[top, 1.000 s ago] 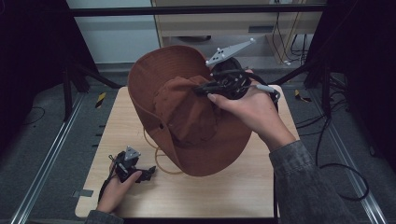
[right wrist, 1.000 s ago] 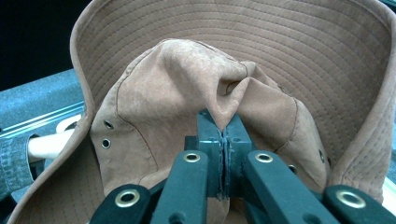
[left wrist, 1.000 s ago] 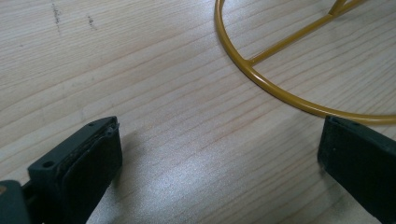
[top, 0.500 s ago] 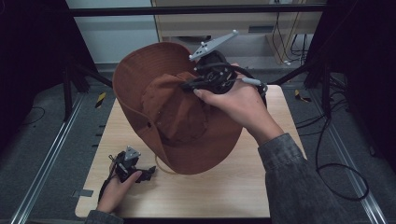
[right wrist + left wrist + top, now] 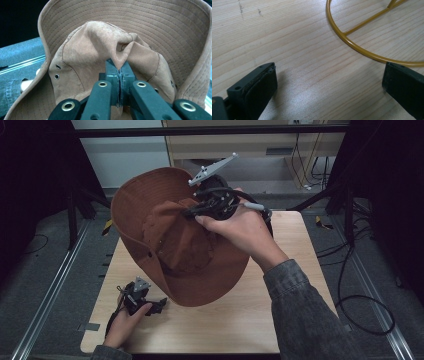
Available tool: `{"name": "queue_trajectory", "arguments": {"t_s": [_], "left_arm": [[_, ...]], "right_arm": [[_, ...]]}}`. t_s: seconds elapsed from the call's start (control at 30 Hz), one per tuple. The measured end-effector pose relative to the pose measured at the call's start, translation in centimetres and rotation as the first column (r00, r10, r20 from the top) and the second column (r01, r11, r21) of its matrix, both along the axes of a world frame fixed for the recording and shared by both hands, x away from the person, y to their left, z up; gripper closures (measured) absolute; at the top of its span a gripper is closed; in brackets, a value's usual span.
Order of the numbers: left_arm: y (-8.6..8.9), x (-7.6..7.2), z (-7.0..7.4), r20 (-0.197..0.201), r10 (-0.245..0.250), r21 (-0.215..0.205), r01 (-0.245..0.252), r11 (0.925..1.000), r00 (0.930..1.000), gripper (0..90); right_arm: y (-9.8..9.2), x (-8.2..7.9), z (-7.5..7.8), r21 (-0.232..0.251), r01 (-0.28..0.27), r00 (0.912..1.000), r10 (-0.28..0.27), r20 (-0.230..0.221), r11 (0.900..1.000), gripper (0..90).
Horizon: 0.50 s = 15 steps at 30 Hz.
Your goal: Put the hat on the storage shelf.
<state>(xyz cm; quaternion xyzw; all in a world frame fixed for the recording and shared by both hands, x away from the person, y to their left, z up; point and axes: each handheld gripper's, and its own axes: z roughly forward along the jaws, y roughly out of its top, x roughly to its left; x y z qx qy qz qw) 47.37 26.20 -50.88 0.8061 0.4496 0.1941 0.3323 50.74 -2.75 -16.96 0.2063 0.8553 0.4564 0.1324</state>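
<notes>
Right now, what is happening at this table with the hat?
A person works with a gripper in each hand. The right gripper is shut on a fold of the crown of a brown hat and holds it tilted above the wooden table. The left gripper rests near the table's front left corner, jaws open and holding nothing, beside a yellow wire ring lying on the table.

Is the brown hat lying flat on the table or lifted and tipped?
Lifted and tipped. The right gripper, jaws shut, pinches a fold of the brown hat crown; the brim stands steeply above the table.
</notes>
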Motion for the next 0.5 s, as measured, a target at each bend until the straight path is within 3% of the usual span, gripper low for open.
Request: {"name": "queue_trajectory", "arguments": {"t_s": [0.5], "left_arm": [[0.0,-0.01,0.02,-0.001,0.0,0.002,0.0,1.0,1.0,0.0]], "right_arm": [[0.8,0.46,0.17,-0.007,-0.006,1.0,0.006,0.005,1.0,88.7]]}}
